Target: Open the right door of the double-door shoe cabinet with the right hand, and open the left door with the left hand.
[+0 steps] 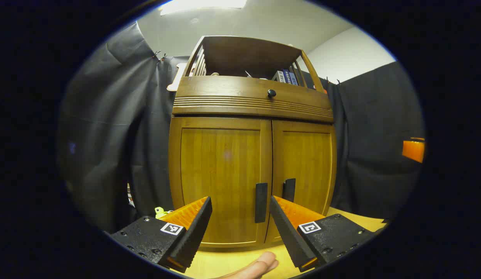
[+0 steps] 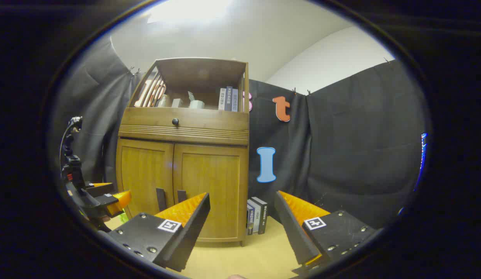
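A wooden double-door shoe cabinet (image 1: pixel 252 155) stands on a light wooden surface, both doors closed. The left door (image 1: pixel 221 182) carries a dark vertical handle (image 1: pixel 261 202); the right door (image 1: pixel 304 166) has its own handle (image 1: pixel 289 190). My left gripper (image 1: pixel 240 205) is open just in front of the doors, with the left handle seen between its fingers. In the right gripper view the cabinet (image 2: pixel 184 170) sits to the left, its handles (image 2: pixel 161 199) low at the centre seam. My right gripper (image 2: pixel 242 201) is open, farther back. The left gripper (image 2: pixel 108 199) shows at that view's left edge.
A drawer with a black knob (image 1: pixel 271 93) runs above the doors, and an open shelf holds books (image 2: pixel 228 99) and small items. Several books (image 2: pixel 256 215) stand on the surface right of the cabinet. A fingertip (image 1: pixel 259 267) shows at the bottom. Black cloth surrounds the booth.
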{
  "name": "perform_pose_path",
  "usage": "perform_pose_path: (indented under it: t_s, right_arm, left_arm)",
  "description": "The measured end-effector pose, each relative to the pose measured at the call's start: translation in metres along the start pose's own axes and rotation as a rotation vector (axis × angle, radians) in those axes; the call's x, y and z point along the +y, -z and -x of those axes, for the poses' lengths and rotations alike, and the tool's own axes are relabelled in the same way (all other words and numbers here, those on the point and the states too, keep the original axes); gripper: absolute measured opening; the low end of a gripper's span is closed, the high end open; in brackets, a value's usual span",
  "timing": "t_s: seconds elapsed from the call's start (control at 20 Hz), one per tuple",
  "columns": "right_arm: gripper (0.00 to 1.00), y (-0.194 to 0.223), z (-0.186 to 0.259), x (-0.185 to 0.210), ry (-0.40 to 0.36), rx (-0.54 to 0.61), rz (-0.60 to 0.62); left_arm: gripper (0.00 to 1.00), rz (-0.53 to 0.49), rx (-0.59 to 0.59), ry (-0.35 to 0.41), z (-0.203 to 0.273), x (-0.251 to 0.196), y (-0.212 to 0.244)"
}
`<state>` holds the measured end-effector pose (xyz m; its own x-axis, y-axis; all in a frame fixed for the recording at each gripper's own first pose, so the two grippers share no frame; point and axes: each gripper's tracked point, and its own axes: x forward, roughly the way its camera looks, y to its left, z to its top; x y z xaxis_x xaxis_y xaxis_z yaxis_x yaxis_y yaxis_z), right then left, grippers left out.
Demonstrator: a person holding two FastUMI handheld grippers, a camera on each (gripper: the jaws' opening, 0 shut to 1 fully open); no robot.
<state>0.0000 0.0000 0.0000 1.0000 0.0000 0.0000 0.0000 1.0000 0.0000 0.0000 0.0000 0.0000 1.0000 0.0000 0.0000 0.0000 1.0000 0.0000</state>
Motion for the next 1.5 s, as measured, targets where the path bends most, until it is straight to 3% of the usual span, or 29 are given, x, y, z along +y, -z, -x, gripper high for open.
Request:
perform_pose_path:
  t_s: [0.1, 0.25, 0.35, 0.4, 0.45, 0.6, 0.65, 0.85, 0.95, 1.1, 1.4, 1.45, 1.5]
  right_arm:
    - [0.96, 0.000, -0.001, 0.002, -0.027, -0.005, -0.035]
    - [0.99, -0.001, -0.002, -0.014, 0.007, -0.006, -0.016]
    - [0.96, 0.002, -0.003, -0.020, 0.025, 0.000, -0.009]
    - [0.99, 0.003, -0.004, -0.023, 0.030, 0.005, -0.018]
    - [0.96, 0.004, -0.005, -0.022, 0.024, 0.009, -0.032]
    - [0.99, 0.007, -0.010, -0.024, 0.008, 0.018, -0.061]
    - [0.96, 0.008, -0.012, -0.025, 0.005, 0.022, -0.052]
    - [0.99, 0.016, -0.030, -0.024, 0.009, 0.042, -0.019]
    - [0.96, 0.019, -0.041, -0.015, -0.014, 0.047, -0.024]
    - [0.99, 0.035, -0.067, 0.012, -0.078, 0.080, -0.022]
    - [0.99, 0.072, -0.132, 0.051, -0.106, 0.148, -0.025]
    - [0.96, 0.078, -0.142, 0.061, -0.123, 0.161, -0.043]
    - [1.00, 0.087, -0.153, 0.073, -0.136, 0.178, -0.058]
  left_arm:
    - [0.93, 0.010, 0.008, -0.001, 0.002, -0.001, 0.002]
    - [0.93, 0.002, 0.002, -0.014, 0.002, 0.001, -0.001]
    - [0.93, 0.000, 0.000, -0.024, 0.001, 0.003, 0.000]
    - [0.93, -0.001, -0.001, -0.028, 0.001, 0.003, -0.002]
    - [0.93, -0.001, 0.000, -0.031, 0.002, 0.004, -0.001]
    - [0.92, 0.013, -0.001, -0.033, 0.002, 0.004, -0.002]
    - [0.93, 0.016, 0.000, -0.036, 0.002, 0.005, -0.002]
    - [0.92, 0.014, -0.002, -0.056, 0.001, 0.007, -0.003]
    - [0.90, 0.010, -0.003, -0.065, 0.001, 0.009, -0.002]
    - [0.89, 0.015, -0.050, -0.125, 0.003, 0.018, -0.018]
    - [0.90, 0.016, -0.023, -0.118, 0.001, 0.031, -0.011]
    - [0.92, 0.016, -0.027, -0.121, 0.000, 0.036, -0.012]
    - [0.89, 0.016, -0.030, -0.120, -0.001, 0.037, -0.014]
